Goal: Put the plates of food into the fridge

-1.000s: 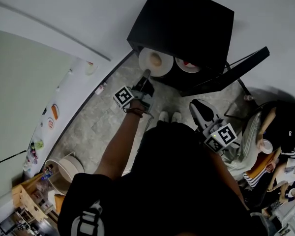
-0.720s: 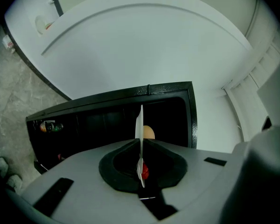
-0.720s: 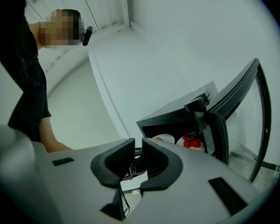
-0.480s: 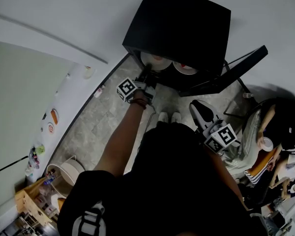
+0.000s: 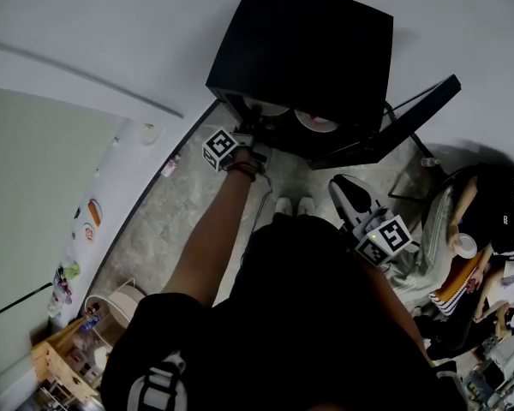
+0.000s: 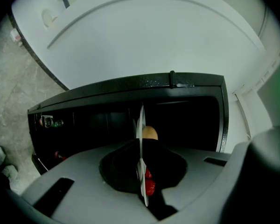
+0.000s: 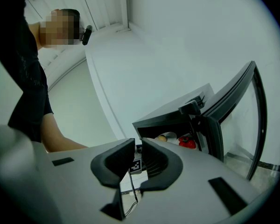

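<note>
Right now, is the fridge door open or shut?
Open. The door stands swung out to the side of the black fridge, and a plate with red food shows inside the opening.

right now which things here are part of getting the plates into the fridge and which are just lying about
Job in hand:
fridge; its open door; plate with tan food between the jaws of the left gripper; plate with red food already inside; empty right gripper

Lying about:
round white bin; seated people; white cup
</note>
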`<state>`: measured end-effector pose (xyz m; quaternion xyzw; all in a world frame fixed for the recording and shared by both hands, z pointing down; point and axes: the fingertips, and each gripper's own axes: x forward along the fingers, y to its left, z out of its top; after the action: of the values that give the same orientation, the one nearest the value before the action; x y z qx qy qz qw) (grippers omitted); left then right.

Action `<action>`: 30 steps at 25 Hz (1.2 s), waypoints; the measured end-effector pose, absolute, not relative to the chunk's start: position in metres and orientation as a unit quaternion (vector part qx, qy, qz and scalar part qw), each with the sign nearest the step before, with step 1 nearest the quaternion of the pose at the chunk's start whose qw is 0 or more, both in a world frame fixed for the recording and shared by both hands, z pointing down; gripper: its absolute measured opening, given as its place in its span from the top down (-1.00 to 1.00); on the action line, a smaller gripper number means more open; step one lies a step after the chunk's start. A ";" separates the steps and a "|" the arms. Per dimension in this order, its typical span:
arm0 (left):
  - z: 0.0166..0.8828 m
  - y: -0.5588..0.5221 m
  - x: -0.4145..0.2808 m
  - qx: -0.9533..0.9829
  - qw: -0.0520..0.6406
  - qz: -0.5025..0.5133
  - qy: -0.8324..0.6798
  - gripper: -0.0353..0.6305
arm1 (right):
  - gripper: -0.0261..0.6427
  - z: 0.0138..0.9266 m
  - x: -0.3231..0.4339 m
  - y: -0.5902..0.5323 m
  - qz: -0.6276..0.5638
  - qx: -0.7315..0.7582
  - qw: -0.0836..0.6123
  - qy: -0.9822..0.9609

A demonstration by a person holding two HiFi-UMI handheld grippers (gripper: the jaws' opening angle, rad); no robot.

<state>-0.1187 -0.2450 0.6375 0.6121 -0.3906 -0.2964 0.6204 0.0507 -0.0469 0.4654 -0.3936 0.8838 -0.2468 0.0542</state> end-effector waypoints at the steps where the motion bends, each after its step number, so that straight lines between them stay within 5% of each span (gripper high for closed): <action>1: 0.638 -0.247 -0.118 0.611 0.622 -0.296 -0.391 0.79 | 0.73 0.465 0.051 -0.047 -0.247 -0.395 0.055 0.883; 24: 0.625 -0.213 -0.114 0.664 0.598 -0.252 -0.371 0.67 | 0.73 0.467 0.039 -0.041 -0.253 -0.363 0.058 0.895; 30: 0.585 -0.149 -0.086 0.780 0.507 -0.150 -0.334 0.78 | 0.73 0.464 0.037 -0.038 -0.248 -0.352 0.060 0.901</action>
<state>-0.0858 -0.1486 0.5852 0.7798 -0.3343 -0.1500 0.5075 0.0371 -0.0376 0.4644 -0.3516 0.9006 -0.2484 0.0598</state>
